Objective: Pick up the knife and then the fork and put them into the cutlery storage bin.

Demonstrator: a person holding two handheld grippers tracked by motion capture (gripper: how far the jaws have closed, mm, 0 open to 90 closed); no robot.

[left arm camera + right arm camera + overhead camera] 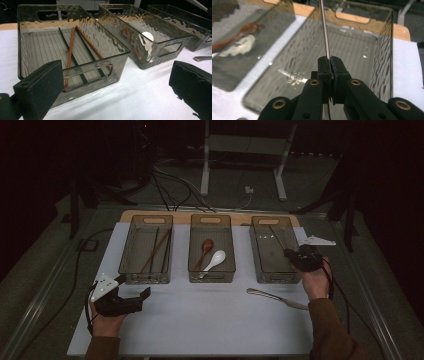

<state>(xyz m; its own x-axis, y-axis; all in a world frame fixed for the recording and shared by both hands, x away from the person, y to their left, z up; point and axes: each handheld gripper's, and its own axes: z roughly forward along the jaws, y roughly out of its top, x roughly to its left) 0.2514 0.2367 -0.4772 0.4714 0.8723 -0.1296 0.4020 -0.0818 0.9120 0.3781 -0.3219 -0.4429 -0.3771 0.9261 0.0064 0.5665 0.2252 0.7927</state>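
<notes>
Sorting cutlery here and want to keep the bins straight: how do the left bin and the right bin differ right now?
The left bin holds chopsticks, brown and black; the right bin has just a thin metal utensil entering it. The right gripper hangs over the right bin; the left gripper sits before the left bin. Both are smoky, clear, with handle slots.

Black tongs (331, 65), silvery utensil (325, 32), smoky ribbed bin (384, 50), perhaps white mat (200, 315)
</notes>
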